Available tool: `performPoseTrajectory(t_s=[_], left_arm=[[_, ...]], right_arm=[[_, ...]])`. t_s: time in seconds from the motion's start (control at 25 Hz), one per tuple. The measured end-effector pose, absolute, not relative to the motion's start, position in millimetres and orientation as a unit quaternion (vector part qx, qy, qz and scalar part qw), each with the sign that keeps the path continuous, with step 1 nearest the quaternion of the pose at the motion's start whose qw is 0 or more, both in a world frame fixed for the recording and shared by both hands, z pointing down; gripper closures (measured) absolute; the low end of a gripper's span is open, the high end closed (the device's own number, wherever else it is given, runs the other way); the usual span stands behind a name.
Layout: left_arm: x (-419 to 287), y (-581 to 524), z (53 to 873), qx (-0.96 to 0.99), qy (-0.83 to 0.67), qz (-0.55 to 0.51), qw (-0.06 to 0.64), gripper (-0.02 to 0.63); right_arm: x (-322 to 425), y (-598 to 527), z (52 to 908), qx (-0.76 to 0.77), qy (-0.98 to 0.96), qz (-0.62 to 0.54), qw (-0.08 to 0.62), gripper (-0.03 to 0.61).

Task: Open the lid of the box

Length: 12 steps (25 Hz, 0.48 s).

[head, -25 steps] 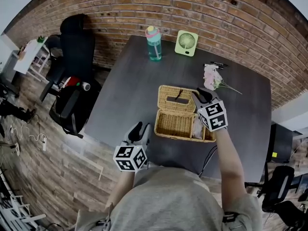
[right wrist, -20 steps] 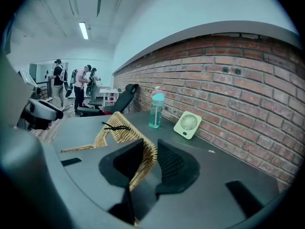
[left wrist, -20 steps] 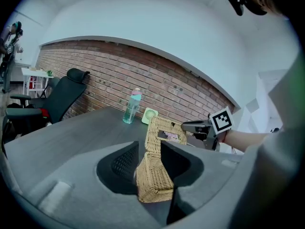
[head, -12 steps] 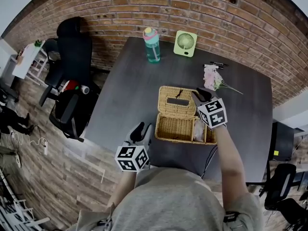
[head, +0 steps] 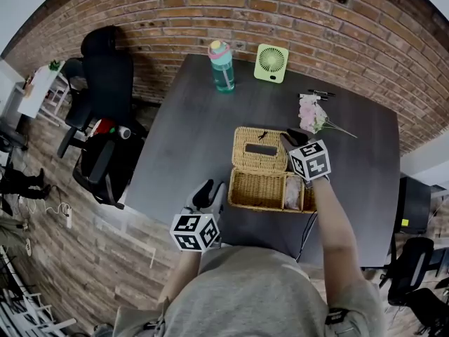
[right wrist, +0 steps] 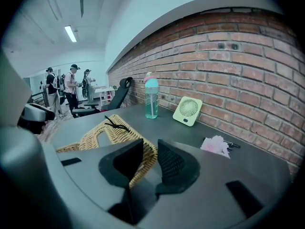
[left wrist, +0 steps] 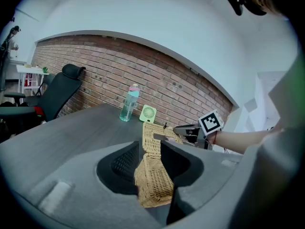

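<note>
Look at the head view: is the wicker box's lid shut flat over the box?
No, the lid is swung back behind the box, so the box's inside lies open to view.

— What's the right gripper (right wrist: pixel 150 147) got hold of?
— The wicker lid (right wrist: pixel 102 132). Its rim is nipped between the two jaws (a black cord loop (right wrist: pixel 116 124) lies on top of it).
— And beyond that?
— A teal bottle (right wrist: pixel 151 99) and a green fan (right wrist: pixel 187 111) near the brick wall (right wrist: pixel 228 70), pink flowers (right wrist: pixel 215 145) on the dark table (right wrist: pixel 181 135), and people (right wrist: pixel 71 87) standing far off at the left.
</note>
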State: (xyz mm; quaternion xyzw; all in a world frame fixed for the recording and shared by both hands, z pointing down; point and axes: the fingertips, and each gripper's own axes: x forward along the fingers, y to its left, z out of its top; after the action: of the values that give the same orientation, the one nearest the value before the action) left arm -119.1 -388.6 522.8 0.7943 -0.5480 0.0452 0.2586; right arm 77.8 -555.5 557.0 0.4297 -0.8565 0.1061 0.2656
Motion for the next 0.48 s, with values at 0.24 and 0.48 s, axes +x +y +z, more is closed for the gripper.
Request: performPoseTrajectory(t_s=[0.24, 0.48], left_arm=[[-119.3, -390.4, 523.9, 0.793, -0.548, 0.046, 0.261, 0.466], [-121.0, -388.3, 523.2, 0.791, -0.551, 0.045, 0.261, 0.466]], right_arm=[[77.4, -562.2, 572.8, 0.434, -0.847, 0.104, 0.288, 0.486], [80.7, -568.3, 580.8, 0.451, -0.837, 0.104, 0.293, 0.551]])
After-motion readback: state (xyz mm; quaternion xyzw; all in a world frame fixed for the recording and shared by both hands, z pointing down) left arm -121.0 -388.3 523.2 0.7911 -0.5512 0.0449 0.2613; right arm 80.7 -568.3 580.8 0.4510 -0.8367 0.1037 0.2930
